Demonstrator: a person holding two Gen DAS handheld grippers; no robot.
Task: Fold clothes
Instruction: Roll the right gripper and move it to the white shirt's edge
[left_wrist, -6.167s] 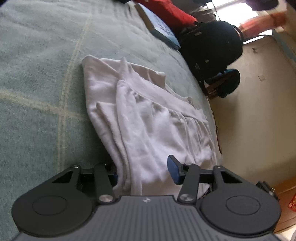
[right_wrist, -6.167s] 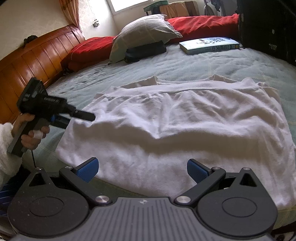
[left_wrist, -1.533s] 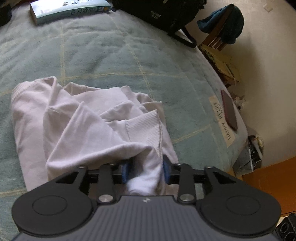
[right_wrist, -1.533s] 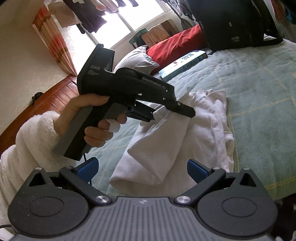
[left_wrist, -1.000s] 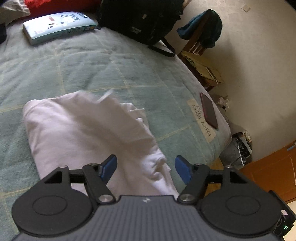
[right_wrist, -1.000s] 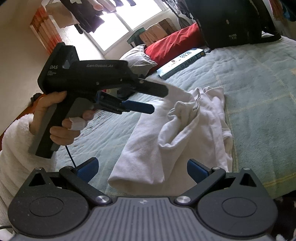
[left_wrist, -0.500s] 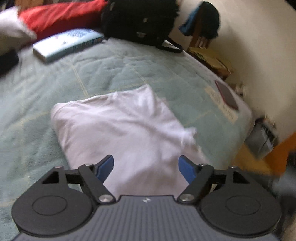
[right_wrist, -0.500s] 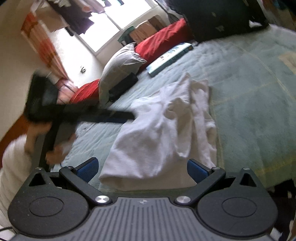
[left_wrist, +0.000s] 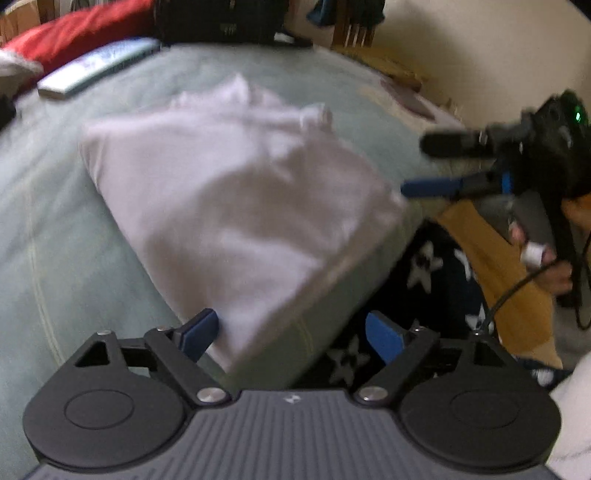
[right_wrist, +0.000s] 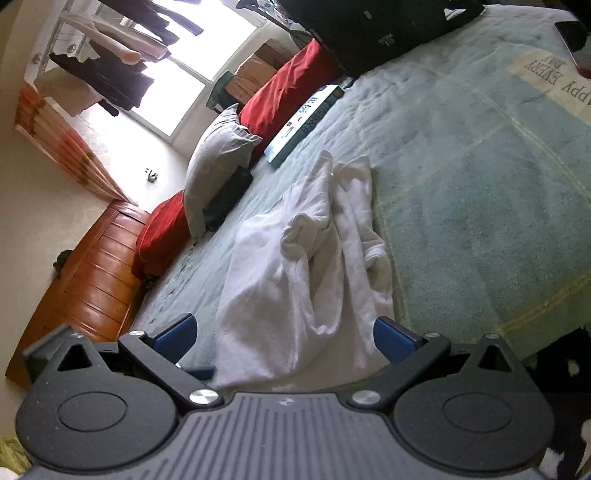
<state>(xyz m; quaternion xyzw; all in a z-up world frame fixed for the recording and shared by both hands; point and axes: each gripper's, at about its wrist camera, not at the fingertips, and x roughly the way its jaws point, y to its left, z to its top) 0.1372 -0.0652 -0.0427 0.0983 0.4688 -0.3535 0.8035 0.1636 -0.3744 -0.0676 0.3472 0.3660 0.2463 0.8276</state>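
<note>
One white garment (right_wrist: 306, 266), folded into a rough rectangle with a rumpled, bunched edge, lies on the green quilted bedspread (right_wrist: 480, 206) near the bed's near edge. Left gripper (left_wrist: 291, 334): jaws opening, wide apart, pads clear of the cloth; the garment's near corner sits in front of the gap, nothing pinched. Right gripper (right_wrist: 284, 334): jaws spread wide, nothing gripped; the garment lies just ahead between the blue fingertips (right_wrist: 393, 338). In the left wrist view the right gripper sits off the bed's corner, beside the garment, held by a hand (left_wrist: 543, 254). Around: two red pillows (right_wrist: 291, 77), one grey pillow (right_wrist: 218, 158), one book (right_wrist: 303, 123) with spine text too small to read, one black bag (right_wrist: 373, 26) at the far side. A patch on the bedspread reads partly "EVERY" (right_wrist: 546, 74). Dark clothes (right_wrist: 110, 74) hang by the window.
</note>
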